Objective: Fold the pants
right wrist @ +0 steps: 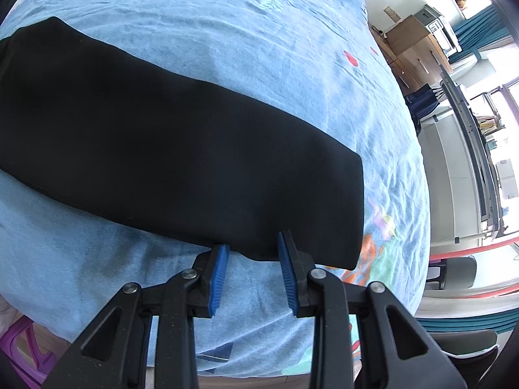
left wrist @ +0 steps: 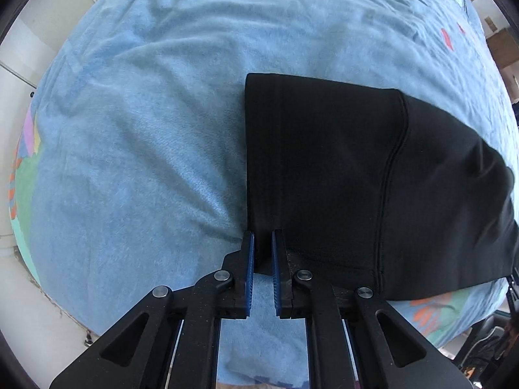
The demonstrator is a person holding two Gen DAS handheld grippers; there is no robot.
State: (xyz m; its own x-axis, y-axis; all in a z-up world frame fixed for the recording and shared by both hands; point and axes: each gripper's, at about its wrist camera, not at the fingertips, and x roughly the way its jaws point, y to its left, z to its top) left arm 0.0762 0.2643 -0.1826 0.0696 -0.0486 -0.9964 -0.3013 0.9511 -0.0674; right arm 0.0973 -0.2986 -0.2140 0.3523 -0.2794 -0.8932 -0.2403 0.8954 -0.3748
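Observation:
Black pants (left wrist: 340, 178) lie folded into a long band on a light blue bed cover (left wrist: 146, 113). In the left wrist view my left gripper (left wrist: 262, 236) points down at the band's near left corner. Its blue pads (left wrist: 249, 253) are pinched on that corner of cloth, with only a narrow gap between them. In the right wrist view the pants (right wrist: 162, 136) stretch away to the left. My right gripper (right wrist: 253, 243) is at the near edge of their right end. Its jaws stand apart with the flat, unbunched cloth edge between the tips.
The bed cover (right wrist: 259, 32) has red and orange prints towards its edges. A wooden cabinet (right wrist: 418, 48) and a grey chair (right wrist: 454, 272) stand past the bed's right side. A purple plastic stool (right wrist: 22, 350) sits below the near left. White furniture (left wrist: 19, 64) borders the left.

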